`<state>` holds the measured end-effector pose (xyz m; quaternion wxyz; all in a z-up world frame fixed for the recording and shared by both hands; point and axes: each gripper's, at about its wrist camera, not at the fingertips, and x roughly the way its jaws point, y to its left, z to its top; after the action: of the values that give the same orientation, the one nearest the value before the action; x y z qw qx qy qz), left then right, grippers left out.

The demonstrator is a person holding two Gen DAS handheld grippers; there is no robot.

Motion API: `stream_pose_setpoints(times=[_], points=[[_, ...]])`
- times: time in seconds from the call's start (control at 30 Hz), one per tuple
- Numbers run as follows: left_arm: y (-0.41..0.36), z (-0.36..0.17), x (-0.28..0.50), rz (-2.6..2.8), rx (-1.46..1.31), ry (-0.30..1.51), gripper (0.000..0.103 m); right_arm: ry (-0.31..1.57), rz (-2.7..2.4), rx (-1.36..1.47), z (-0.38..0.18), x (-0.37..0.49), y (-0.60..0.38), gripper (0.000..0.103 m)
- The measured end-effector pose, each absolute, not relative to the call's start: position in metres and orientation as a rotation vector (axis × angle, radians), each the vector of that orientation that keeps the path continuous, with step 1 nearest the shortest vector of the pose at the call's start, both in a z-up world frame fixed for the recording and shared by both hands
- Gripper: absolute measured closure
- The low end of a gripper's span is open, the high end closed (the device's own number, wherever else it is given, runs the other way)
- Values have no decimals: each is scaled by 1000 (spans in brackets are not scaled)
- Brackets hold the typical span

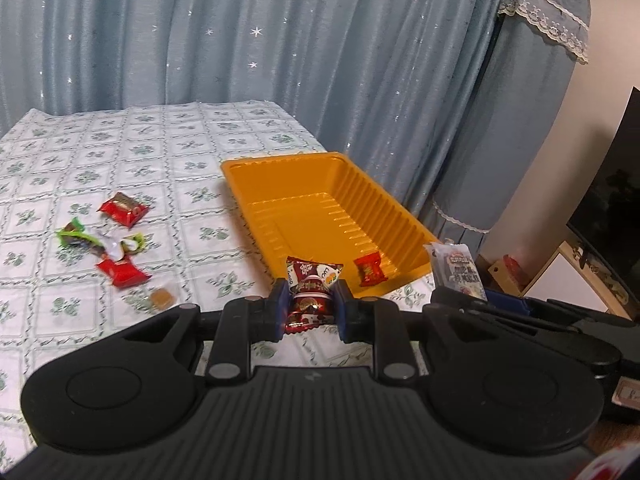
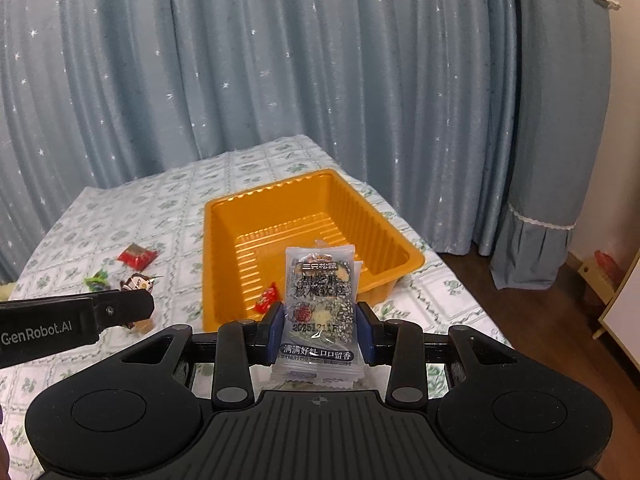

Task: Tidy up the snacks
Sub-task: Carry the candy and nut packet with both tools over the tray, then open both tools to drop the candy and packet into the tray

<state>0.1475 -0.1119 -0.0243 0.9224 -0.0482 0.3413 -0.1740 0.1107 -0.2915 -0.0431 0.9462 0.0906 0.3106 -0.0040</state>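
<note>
The left gripper (image 1: 310,304) is clamped on a dark red candy (image 1: 311,292), the right gripper (image 2: 320,332) on a clear snack packet (image 2: 320,300); the orange tray (image 2: 224,248) is seen at twelve o'clock of both.

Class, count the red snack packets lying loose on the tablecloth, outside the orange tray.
2: one farther back, one nearer, beside the green wrappers. More may hide behind the grippers.

Right gripper (image 2: 320,332) jaws clamp clear snack packet (image 2: 320,300) upright before orange tray (image 2: 256,216).
</note>
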Motion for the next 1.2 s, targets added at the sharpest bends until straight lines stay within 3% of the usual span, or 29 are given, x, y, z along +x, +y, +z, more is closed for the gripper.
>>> stream_pose_setpoints(times=[0.87,0.9,1.0,1.2], points=[[-154,-62,243,-415,-84,742,81,657,-22,230,-50,197,-335,65],[-154,-64,245,-418,-82,742,80,659,-22,231,-51,198,-335,65],[-153,-66,249,-419,-87,739,58,667,-21,231,-55,201,-333,65],[-125,-63,240,-346,-108,721,58,670,-8,245,-56,207,-333,65]])
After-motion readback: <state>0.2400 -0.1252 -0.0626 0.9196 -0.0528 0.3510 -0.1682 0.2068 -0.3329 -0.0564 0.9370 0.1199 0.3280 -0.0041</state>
